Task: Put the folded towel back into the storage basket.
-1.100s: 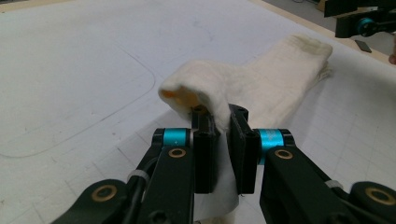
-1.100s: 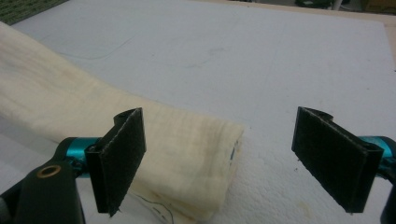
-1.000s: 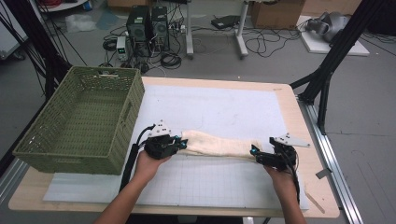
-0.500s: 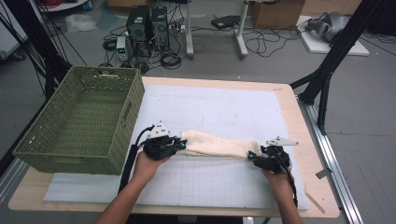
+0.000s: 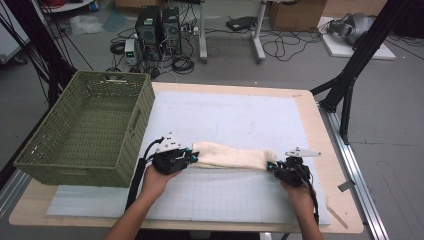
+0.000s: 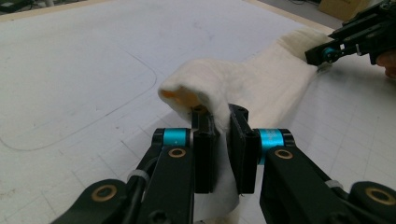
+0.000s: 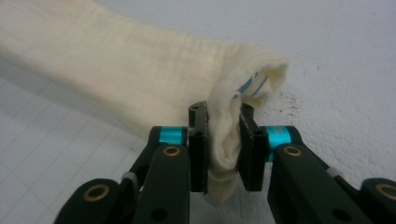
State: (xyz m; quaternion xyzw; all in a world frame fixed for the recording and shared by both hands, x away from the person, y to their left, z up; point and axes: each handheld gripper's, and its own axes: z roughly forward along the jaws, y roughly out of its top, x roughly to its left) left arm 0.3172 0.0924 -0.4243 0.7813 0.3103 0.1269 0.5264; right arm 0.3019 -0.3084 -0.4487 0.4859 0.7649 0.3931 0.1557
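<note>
A cream cloth (image 5: 232,156) lies folded in a long strip across the white mat (image 5: 235,115). My left gripper (image 5: 192,157) is shut on the cloth's left end (image 6: 210,88), the fabric pinched between its pads (image 6: 203,149). At the strip's other end, my right gripper (image 5: 271,167) has just been closing and now pinches a bunched corner of the cloth (image 7: 224,140) between its pads (image 7: 250,149). The left gripper view also shows the right gripper (image 6: 327,51) far off at the cloth's other end.
A green woven basket (image 5: 87,125) stands on the table's left side, close to my left hand. The wooden table edge (image 5: 320,125) runs along the right. Black stand legs (image 5: 350,75), cables and computer cases are on the floor beyond.
My right gripper has slid a little left onto the cloth's right end and closed on it. The left gripper has kept its hold and place.
</note>
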